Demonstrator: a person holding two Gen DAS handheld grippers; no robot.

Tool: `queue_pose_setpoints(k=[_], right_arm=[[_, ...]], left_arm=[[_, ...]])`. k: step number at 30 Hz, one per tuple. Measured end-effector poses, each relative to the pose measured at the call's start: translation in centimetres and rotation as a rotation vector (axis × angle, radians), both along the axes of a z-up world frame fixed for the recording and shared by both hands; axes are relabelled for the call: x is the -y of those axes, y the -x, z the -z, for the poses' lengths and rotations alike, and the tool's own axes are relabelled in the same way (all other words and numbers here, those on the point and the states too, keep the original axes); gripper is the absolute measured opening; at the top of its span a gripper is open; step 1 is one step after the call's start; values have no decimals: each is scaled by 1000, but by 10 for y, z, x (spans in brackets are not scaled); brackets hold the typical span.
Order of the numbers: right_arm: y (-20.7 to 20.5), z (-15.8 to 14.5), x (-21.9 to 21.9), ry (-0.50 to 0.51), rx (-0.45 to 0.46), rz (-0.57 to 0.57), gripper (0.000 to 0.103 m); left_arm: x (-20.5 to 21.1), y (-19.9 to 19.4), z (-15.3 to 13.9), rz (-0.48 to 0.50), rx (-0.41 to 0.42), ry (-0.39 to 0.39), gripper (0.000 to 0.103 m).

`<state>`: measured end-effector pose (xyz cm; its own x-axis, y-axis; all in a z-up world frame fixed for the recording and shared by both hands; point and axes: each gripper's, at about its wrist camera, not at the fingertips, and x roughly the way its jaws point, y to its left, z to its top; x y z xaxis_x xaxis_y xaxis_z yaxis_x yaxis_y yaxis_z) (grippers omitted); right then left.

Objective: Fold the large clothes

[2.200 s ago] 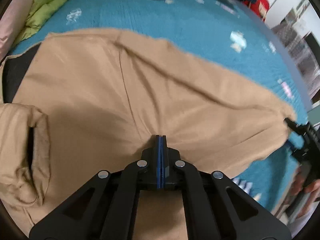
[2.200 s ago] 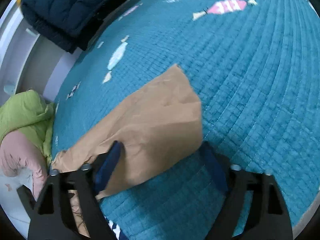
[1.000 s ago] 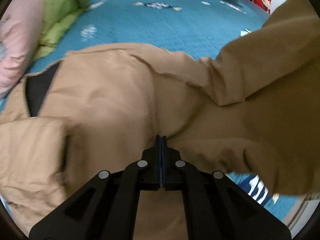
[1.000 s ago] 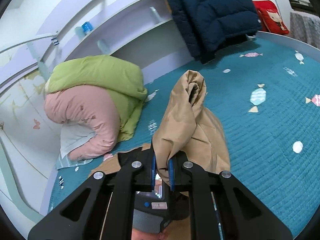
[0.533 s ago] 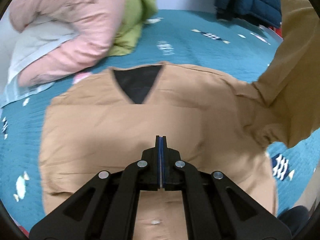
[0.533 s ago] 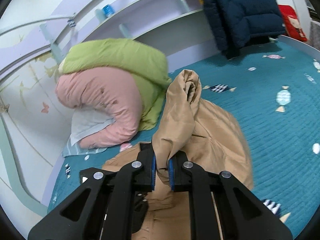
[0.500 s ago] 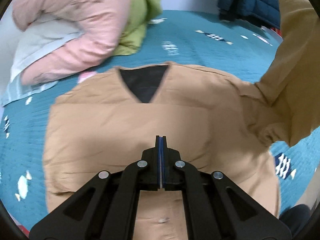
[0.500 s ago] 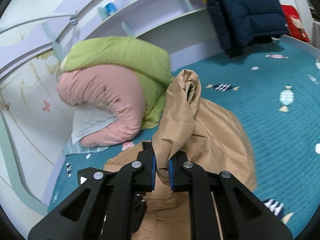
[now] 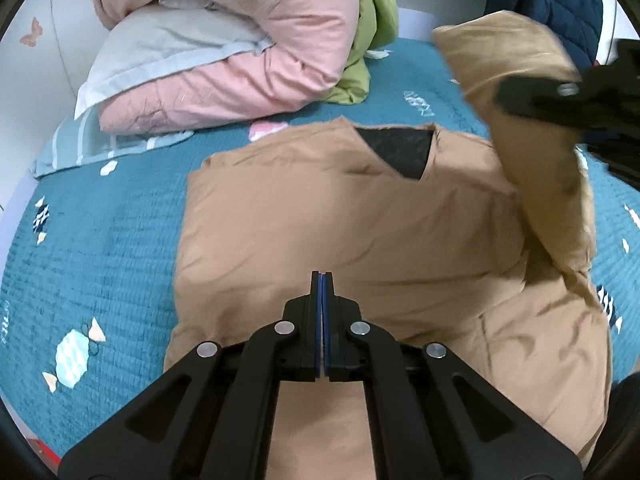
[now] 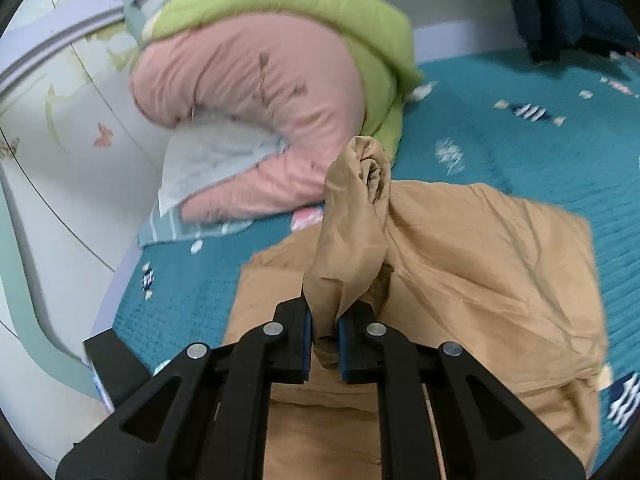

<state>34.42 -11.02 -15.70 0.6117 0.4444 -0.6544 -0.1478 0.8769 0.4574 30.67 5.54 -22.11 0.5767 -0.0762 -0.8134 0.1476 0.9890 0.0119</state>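
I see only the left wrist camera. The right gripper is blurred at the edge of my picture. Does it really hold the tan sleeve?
Observer: Yes. The right gripper is shut on the sleeve; the fabric is pinched between both pads.
Operator: Which part of the sleeve is it?
Observer: Near the end. The cuff stands above the jaws, with its opening in view.
Operator: Where is the sleeve relative to the rest?
Observer: It is lifted above the tan garment, which lies on the teal bedcover.
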Motion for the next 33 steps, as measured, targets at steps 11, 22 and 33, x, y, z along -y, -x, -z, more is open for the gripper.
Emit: queue_pose_setpoints(k=[11, 22, 33], right_arm=[[-10, 69, -44, -77, -204, -161, 34], [16, 38, 35, -65, -147, -77, 60], [39, 99, 181, 193, -303, 302, 56]], left_arm=[[-47, 9, 27, -84, -69, 58, 1], [-52, 5, 11, -77, -88, 135, 18], [-28, -50, 49, -71, -301, 486, 51]])
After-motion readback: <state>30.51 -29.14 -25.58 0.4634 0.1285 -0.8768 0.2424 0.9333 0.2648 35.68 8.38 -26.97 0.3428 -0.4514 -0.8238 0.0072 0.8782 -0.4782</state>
